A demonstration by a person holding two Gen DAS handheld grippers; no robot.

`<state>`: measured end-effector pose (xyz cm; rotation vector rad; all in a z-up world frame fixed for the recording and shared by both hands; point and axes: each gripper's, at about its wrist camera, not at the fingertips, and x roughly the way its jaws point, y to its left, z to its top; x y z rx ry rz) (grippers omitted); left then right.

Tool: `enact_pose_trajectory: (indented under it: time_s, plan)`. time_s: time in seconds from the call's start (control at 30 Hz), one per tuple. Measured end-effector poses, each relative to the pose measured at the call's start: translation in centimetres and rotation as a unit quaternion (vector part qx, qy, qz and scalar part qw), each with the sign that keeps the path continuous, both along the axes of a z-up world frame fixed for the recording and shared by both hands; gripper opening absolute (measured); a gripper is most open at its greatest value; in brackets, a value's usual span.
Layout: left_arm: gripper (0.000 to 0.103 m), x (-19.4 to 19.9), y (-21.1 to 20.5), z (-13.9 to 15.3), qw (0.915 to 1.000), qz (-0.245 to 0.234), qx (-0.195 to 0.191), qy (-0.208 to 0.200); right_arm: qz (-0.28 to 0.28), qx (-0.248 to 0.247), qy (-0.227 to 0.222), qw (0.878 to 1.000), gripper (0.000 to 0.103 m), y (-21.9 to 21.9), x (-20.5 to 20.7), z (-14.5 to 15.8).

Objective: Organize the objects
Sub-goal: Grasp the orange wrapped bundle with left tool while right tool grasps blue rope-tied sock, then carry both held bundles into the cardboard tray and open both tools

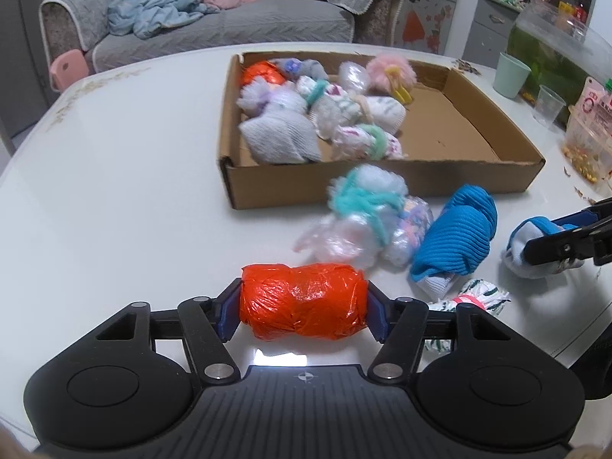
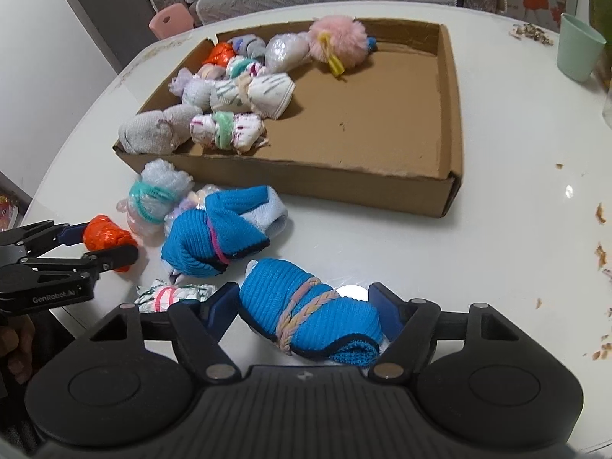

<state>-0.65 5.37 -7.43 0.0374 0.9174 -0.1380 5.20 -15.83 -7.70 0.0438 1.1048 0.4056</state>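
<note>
My left gripper (image 1: pixel 303 311) is shut on an orange plastic-wrapped bundle (image 1: pixel 302 306), just above the white table; it also shows in the right wrist view (image 2: pixel 105 235). My right gripper (image 2: pixel 304 311) is shut on a blue sock bundle tied with a braided band (image 2: pixel 306 315), seen from the left wrist at the right edge (image 1: pixel 535 244). An open cardboard box (image 1: pixel 382 187) holds several wrapped bundles in its left half. A second blue sock bundle (image 1: pixel 455 241), a clear bundle with a teal band (image 1: pixel 359 210) and a small green-patterned bundle (image 1: pixel 482 296) lie before the box.
A green cup (image 1: pixel 510 74), a clear cup (image 1: pixel 549 105) and a snack container (image 1: pixel 585 141) stand at the table's right. Crumbs (image 2: pixel 600 252) litter the right side. A grey sofa (image 1: pixel 214 19) and a pink stool (image 1: pixel 67 69) stand beyond the table.
</note>
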Motion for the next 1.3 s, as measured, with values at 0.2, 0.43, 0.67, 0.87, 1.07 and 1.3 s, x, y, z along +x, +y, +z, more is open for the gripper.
enact_pose_trajectory:
  time_s: [0.2,0.43,0.67,0.87,1.07,1.3]
  plan:
    - [0.068,-0.6,1.0,1.7,0.9998,0.009,-0.001,-0.016,-0.002,0.004,-0.012,1.000,0.068,-0.7,-0.1,1.2]
    - [0.068,-1.0,0.9,4.8,0.9989,-0.002,-0.005,-0.047,-0.020,0.024,-0.051,0.998,0.068,-1.9,0.1,3.9]
    - [0.068,1.0,-1.6,8.8,0.9954,-0.040,-0.004,-0.087,-0.034,0.036,-0.113,0.992,0.068,-3.0,2.0,8.0]
    - [0.068,4.0,-4.5,12.0,0.9901,-0.074,0.005,-0.119,-0.039,0.055,-0.152,0.986,0.068,-3.4,5.0,10.8]
    - [0.068,8.1,-7.7,13.3,0.9849,-0.112,0.010,-0.132,-0.045,0.058,-0.174,0.982,0.068,-3.9,8.8,12.0]
    - [0.068,13.8,-11.5,11.7,0.9828,-0.145,0.026,-0.111,-0.050,0.077,-0.157,0.983,0.068,-4.6,13.9,10.7]
